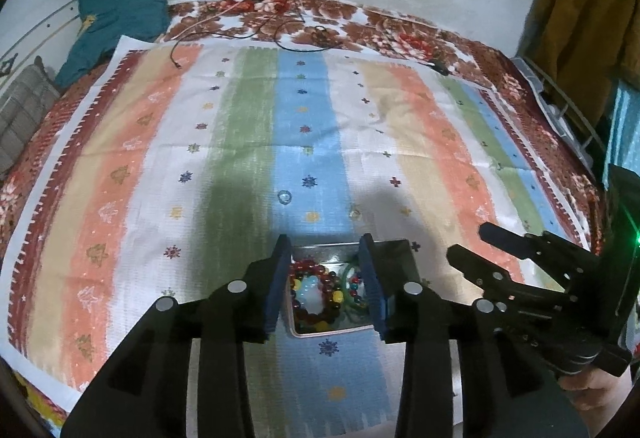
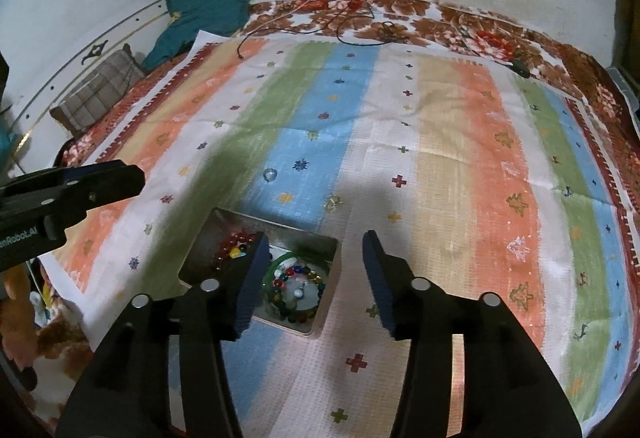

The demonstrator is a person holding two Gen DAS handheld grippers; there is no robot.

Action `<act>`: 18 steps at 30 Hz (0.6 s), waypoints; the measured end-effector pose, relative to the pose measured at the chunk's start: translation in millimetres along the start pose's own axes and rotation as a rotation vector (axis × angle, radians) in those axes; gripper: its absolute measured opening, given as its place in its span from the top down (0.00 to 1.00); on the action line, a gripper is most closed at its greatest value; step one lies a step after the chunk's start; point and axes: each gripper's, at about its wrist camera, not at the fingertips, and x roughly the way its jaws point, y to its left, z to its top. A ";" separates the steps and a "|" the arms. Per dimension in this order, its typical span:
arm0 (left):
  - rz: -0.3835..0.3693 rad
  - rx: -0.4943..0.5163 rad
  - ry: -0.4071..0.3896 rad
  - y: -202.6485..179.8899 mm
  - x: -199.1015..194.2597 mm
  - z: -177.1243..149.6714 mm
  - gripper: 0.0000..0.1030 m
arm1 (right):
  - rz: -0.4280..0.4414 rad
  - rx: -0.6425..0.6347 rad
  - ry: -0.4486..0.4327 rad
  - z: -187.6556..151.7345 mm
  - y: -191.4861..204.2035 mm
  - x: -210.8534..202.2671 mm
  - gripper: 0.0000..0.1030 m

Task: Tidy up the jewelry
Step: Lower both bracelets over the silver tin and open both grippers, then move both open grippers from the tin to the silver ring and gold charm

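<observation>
An open metal tin (image 1: 332, 333) lies on the striped cloth, holding a red bead bracelet (image 1: 316, 290) and a green bangle (image 1: 347, 270). My left gripper (image 1: 325, 243) hovers over the tin, open, with nothing between its pads. In the right wrist view the tin (image 2: 200, 254) holds red beads (image 2: 234, 244) and a green bangle with coloured beads (image 2: 296, 286). My right gripper (image 2: 315, 238) is open and empty above the tin's right half. Two small rings (image 1: 284, 197) (image 1: 354, 214) lie loose on the cloth beyond the tin. Each gripper shows in the other view (image 1: 468, 240) (image 2: 134, 174).
The striped cloth (image 1: 240, 142) covers a bed with a floral blanket (image 1: 360, 22). A teal garment (image 1: 120, 10) and a checked pillow (image 2: 100, 86) lie at the far left. Black cables (image 1: 296, 34) trail from the wall. A yellow garment (image 1: 580, 18) hangs at the right.
</observation>
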 end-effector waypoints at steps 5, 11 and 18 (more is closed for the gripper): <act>0.047 -0.015 0.011 3.1 8.6 2.9 0.56 | -0.007 0.016 0.014 2.6 -1.7 7.1 0.43; 0.069 -0.052 0.037 11.0 26.3 13.5 0.51 | -0.016 0.025 0.041 9.7 -2.2 23.4 0.38; 0.104 -0.033 0.066 12.1 50.0 27.7 0.51 | -0.027 0.022 0.054 20.3 -0.2 41.0 0.35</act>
